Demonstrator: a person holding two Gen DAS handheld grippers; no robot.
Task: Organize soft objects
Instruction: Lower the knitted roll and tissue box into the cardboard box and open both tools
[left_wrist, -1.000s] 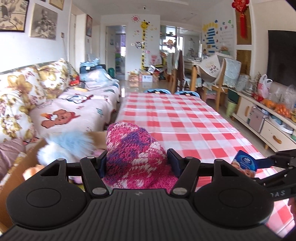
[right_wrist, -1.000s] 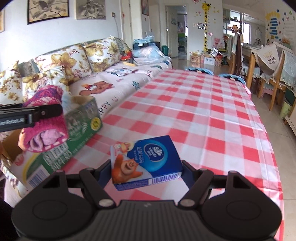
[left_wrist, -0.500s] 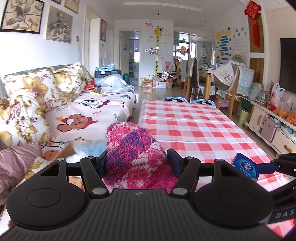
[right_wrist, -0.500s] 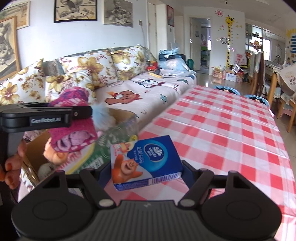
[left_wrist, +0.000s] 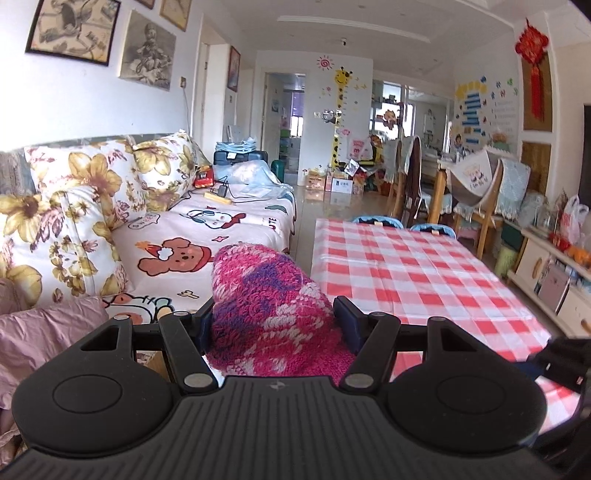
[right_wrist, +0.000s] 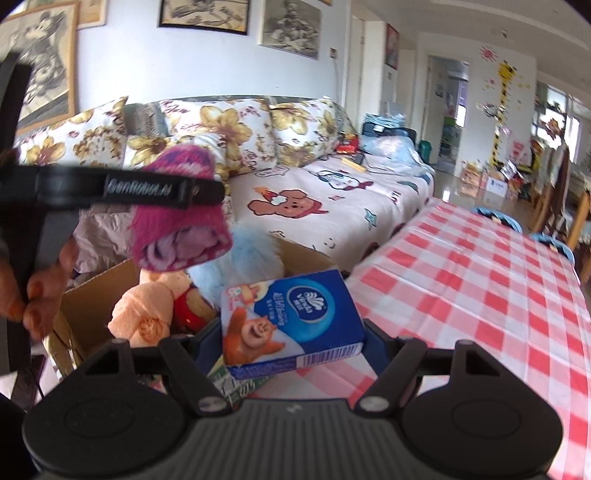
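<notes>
Plush toys (right_wrist: 155, 310) fill the cardboard box (right_wrist: 92, 295) beside sofa (right_wrist: 314, 199)

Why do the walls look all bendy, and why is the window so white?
Left wrist view: the fisheye lens curves the walls and doorway toward the edges; the pink knitted hat looks sharp. Right wrist view: the far window is washed out by daylight, and the checked tablecloth looks slightly soft.
</notes>
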